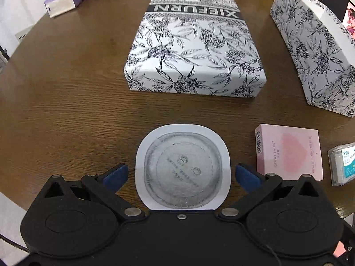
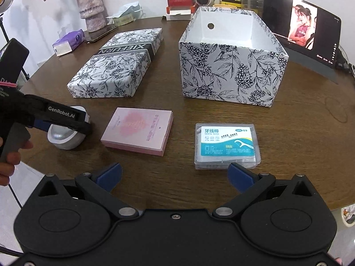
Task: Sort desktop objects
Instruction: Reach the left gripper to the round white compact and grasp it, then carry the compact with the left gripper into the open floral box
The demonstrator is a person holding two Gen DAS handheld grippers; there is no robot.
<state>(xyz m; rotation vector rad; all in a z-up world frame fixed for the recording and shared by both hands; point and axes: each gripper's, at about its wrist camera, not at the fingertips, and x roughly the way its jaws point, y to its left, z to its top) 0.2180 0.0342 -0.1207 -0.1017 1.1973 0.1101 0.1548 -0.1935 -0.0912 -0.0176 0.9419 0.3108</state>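
A white rounded case [image 1: 183,168] with a clear round face lies on the brown table, between the blue fingers of my left gripper [image 1: 181,173], which is open with small gaps on both sides. From the right wrist view the same case [image 2: 66,137] sits under the left gripper [image 2: 73,122]. A pink flat box [image 2: 138,130] and a clear dental floss box [image 2: 226,146] lie in front of my right gripper [image 2: 175,175], which is open and holds nothing. An open floral box [image 2: 230,75] stands behind them, its lid [image 2: 115,66] to the left.
A tablet [image 2: 304,28] playing video leans at the back right. A vase [image 2: 93,11], a purple tissue pack [image 2: 68,42] and small boxes [image 2: 180,6] line the far edge. A hand [image 2: 8,161] holds the left gripper's handle. The table's round front edge is close.
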